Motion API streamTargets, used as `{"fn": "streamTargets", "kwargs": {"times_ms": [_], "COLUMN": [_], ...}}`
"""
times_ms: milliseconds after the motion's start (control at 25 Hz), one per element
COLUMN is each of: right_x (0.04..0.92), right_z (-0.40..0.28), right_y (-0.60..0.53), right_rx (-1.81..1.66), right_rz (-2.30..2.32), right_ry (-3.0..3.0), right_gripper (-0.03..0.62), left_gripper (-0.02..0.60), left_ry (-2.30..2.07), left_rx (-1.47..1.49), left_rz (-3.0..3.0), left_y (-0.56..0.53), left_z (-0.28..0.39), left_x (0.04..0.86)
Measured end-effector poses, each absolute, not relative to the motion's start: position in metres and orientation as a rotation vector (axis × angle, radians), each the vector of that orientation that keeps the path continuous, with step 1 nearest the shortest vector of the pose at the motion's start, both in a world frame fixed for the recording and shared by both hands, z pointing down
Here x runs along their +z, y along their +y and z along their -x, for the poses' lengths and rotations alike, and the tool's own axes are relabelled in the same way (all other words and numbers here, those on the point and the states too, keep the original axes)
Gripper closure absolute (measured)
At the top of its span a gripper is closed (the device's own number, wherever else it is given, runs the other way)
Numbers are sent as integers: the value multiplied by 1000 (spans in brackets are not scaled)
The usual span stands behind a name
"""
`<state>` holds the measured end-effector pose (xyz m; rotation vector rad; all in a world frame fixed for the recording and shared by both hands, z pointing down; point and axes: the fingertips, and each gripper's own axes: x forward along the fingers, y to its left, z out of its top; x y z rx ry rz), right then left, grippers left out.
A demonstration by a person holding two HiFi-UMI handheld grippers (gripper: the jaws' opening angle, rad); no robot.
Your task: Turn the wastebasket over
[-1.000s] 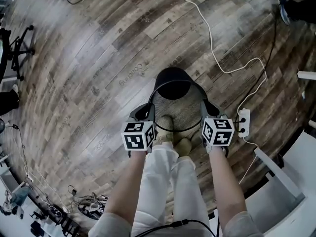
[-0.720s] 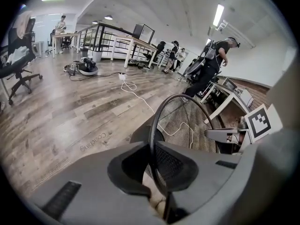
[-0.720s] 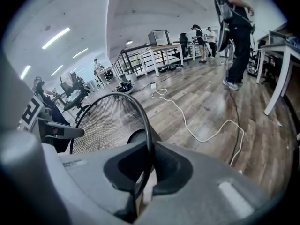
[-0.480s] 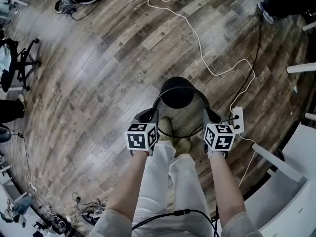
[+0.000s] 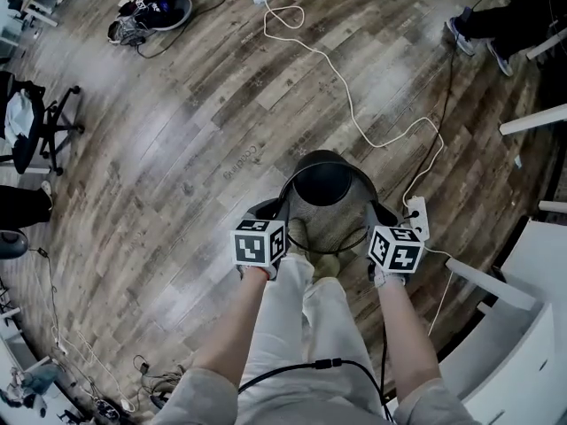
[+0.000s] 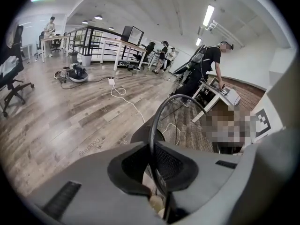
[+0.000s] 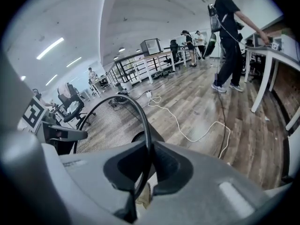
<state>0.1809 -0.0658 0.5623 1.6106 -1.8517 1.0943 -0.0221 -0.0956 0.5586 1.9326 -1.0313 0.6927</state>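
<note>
Left gripper (image 5: 269, 211) and right gripper (image 5: 381, 213) jaws each clamp the rim (image 6: 152, 125) of the mesh wastebasket (image 5: 332, 226), on opposite sides. Its long axis runs forward from them, solid base (image 5: 321, 181) farthest.

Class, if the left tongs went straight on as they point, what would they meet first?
The basket: the left tongs clamp its rim, so its mesh wall comes first, then probably the floor.
</note>
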Motion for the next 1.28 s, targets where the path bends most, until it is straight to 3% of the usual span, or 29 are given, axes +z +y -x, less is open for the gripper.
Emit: {"fn": "streamTargets", "kwargs": {"times_ms": [1280], "right_x": [346], "right_z": [-211], "right_y": [-10], "right_rx": [1079], "right_rz": [-1721], "right_ry": [-1935], "right_gripper": [566], "left_gripper": [555], "left_ry": [-987], "left_rx": [707], "left_rz": [-2036], "left_y": [-51], "left_z": [-11], "left_x": [340]}}
